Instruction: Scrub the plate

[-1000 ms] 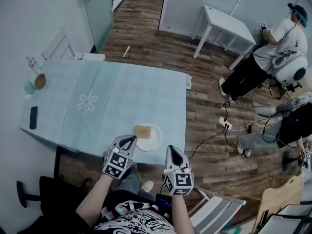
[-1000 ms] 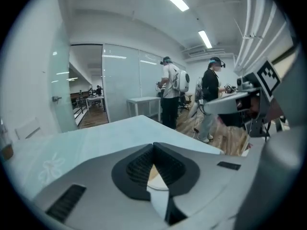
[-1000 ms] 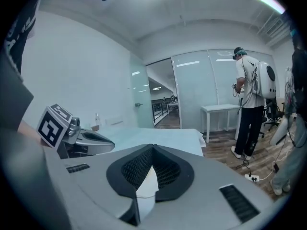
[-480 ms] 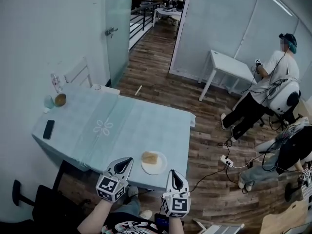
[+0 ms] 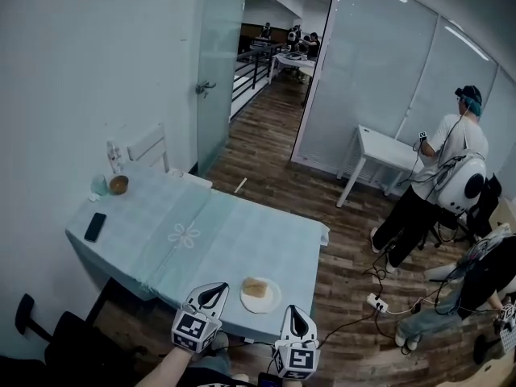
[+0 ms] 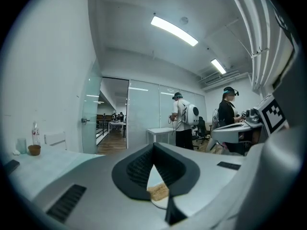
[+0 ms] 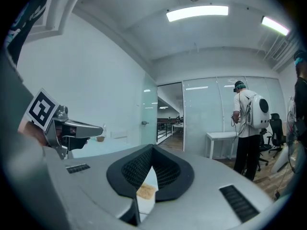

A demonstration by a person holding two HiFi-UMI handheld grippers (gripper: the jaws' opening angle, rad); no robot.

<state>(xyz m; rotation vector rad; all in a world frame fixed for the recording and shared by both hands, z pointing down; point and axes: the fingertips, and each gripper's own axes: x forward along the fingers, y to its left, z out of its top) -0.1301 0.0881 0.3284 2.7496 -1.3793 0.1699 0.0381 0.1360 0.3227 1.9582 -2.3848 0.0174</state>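
Observation:
A white plate (image 5: 268,301) sits near the front edge of the table with the light blue cloth (image 5: 185,240), and a tan sponge (image 5: 255,287) lies on it. My left gripper (image 5: 214,288) hovers just left of the plate, shut and empty. My right gripper (image 5: 293,311) hangs off the table's near edge, right of the plate, also shut with nothing in it. In the left gripper view the sponge (image 6: 158,191) and plate (image 6: 162,203) show through the gap below the closed tips (image 6: 153,147). The right gripper view shows the same sponge (image 7: 146,191) below its tips (image 7: 152,150).
At the table's far left are a black phone (image 5: 95,226), a brown bowl (image 5: 118,185), a cup (image 5: 99,185) and a bottle (image 5: 113,156). A white chair (image 5: 149,147) stands behind. A person (image 5: 439,176) stands by a white table (image 5: 387,156); a power strip (image 5: 377,303) lies on the floor.
Both grippers have lifted and drawn back from the plate toward the table's near edge. The head view has tipped up, so more of the room shows. Plate and sponge have not moved.

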